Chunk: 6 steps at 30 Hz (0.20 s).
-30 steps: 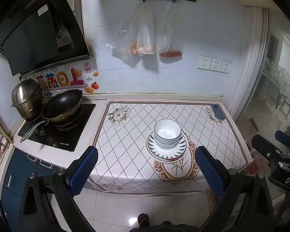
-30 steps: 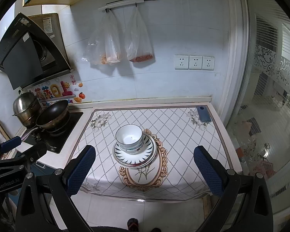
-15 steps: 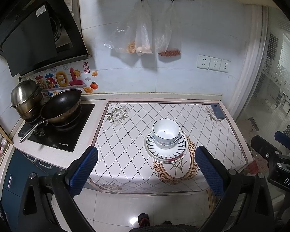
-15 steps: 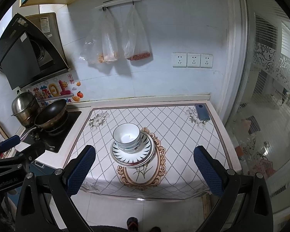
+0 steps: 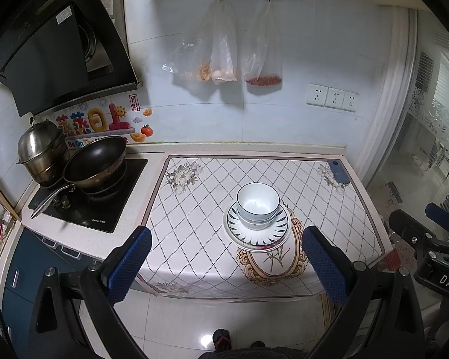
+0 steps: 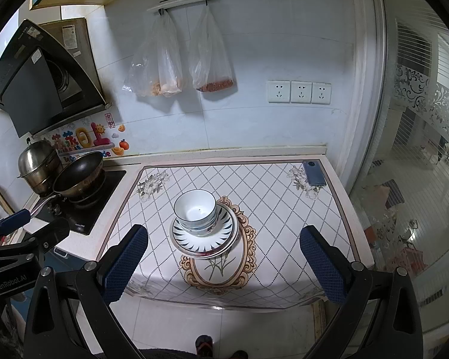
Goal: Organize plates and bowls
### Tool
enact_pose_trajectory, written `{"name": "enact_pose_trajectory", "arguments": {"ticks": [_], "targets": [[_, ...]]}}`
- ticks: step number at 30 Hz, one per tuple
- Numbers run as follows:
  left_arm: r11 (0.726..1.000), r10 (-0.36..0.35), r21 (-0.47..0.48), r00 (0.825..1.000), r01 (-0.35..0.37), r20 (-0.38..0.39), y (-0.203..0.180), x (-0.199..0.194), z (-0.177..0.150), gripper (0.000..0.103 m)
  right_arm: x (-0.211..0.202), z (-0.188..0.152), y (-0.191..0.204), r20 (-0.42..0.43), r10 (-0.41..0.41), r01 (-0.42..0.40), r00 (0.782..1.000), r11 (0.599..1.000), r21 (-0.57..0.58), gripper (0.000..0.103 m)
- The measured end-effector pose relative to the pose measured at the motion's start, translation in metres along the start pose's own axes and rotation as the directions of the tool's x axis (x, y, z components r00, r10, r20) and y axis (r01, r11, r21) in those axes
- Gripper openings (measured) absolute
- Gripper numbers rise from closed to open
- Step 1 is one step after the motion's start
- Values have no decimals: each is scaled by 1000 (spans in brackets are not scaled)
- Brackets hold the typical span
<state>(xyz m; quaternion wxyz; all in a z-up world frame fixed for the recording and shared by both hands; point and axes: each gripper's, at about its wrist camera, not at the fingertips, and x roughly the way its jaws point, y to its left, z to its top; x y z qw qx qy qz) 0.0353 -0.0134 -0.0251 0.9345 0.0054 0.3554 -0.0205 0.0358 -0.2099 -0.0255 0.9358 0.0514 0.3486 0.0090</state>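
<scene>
A stack of white bowls point(image 5: 257, 202) sits on a stack of striped plates point(image 5: 256, 234) in the middle of the counter's patterned mat point(image 5: 194, 209). The right wrist view shows the same bowls point(image 6: 195, 208) and plates point(image 6: 203, 240). My left gripper point(image 5: 226, 233) is open and holds nothing; it hangs in front of the counter's front edge, short of the stack. My right gripper point(image 6: 223, 230) is likewise open and empty, held back from the stack. Each gripper's body shows at the edge of the other's view.
A black wok point(image 5: 94, 160) and a steel pot point(image 5: 43, 149) stand on the hob at the left. A blue phone point(image 5: 338, 172) lies at the mat's back right corner. Plastic bags point(image 5: 224, 45) hang on the wall. A glass door point(image 6: 419, 149) is at the right, with a person's feet point(image 5: 224, 339) on the tiled floor below.
Both views drift only a little; the bowls and plates have not moved, and both grippers stay open.
</scene>
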Motion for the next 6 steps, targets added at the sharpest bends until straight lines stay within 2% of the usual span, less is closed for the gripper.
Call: {"name": "enact_pose_trajectory", "arguments": {"ticks": [6], "targets": [[1000, -1, 1, 1000, 1, -5, 1, 0, -2, 103, 1, -1, -1, -2, 1, -1, 1000, 1000, -1, 103]]}}
